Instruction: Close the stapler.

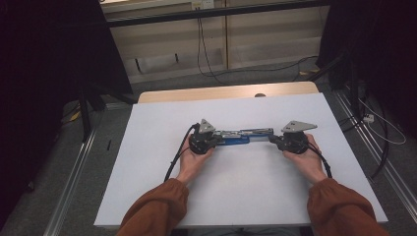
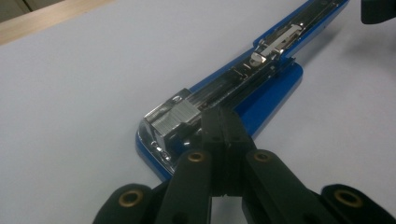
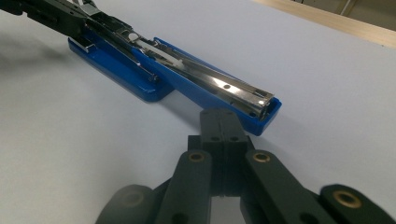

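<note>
Showing: a person at a white table (image 1: 162, 196), one gripper in each hand, both meeting a stapler (image 1: 236, 136) opened out flat between them.
Stapler: blue plastic with a bright metal staple channel, lying lengthwise from one gripper to the other; its staples (image 2: 180, 116) sit packed at the end nearest the left gripper.
Left gripper (image 2: 221, 122): jaws pressed together with nothing between them, tips on or just above the metal channel beside the staples; I cannot tell if they press down.
Right gripper (image 3: 220, 122): jaws likewise together and empty, tips just short of the stapler's blue far end, touching or nearly so.
Handling: likely rigid, fairly light, hinged in the middle so the halves can swing; smooth plastic and polished metal may slip under the pads.
Where to hold: probably across the blue sides of either half, away from the spring pusher (image 2: 275, 44) and loose staples, which could spill.
Around: bare table on all sides of both grippers; a wooden edge (image 1: 226, 92) beyond them, cables (image 1: 204, 54) on the floor farther off.
In the way: nothing between grippers and stapler.
</note>
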